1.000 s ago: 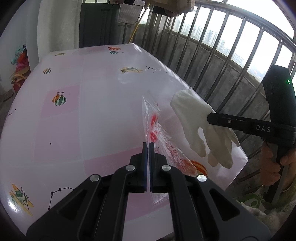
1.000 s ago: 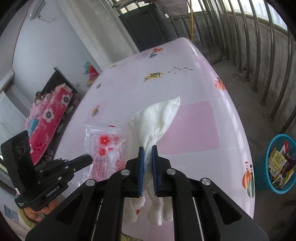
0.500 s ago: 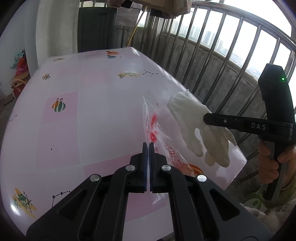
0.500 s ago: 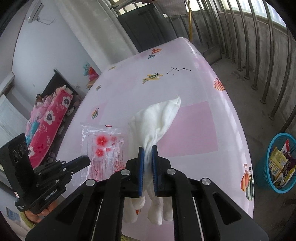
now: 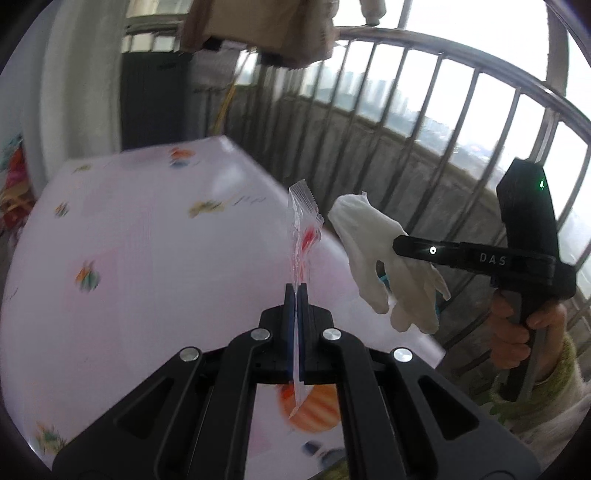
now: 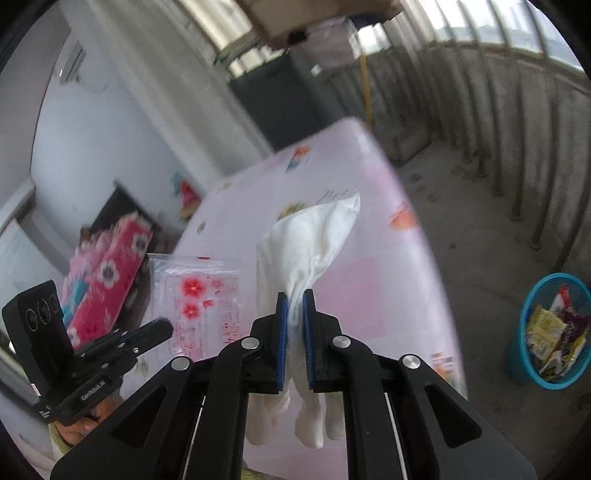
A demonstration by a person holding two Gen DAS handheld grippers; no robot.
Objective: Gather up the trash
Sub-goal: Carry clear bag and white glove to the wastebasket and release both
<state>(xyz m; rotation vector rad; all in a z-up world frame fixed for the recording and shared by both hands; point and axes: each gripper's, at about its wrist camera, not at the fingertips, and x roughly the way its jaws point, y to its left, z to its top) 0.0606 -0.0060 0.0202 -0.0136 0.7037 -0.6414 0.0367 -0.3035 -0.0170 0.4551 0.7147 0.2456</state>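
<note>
Room: a balcony with a barred railing [image 5: 436, 110] ahead and to the right of the left gripper; a white wall [image 6: 122, 122] and a dark cabinet [image 6: 280, 99] lie beyond the grippers, and laundry [image 5: 258, 33] hangs overhead.
Floor: bare concrete [image 6: 476, 221] to the right of the right gripper.
Table: a pink tabletop [image 5: 155, 258] with small printed pictures, below and ahead of both grippers.
Bedding: a red flowered quilt [image 6: 110, 273] far left of the right gripper.
Bin: a blue basket [image 6: 517, 354] holding wrappers, on the floor, low and right of the right gripper.
Right gripper [image 6: 294, 295]: clamped on a white glove [image 6: 314, 236], which hangs clear of the table, fingers down.
Left gripper [image 5: 296, 290]: pinched together on a clear wrapper [image 5: 303, 236] with red flowers, held upright above the table, just left of the glove.
Hand [image 5: 517, 332]: grips the right gripper's handle.
</note>
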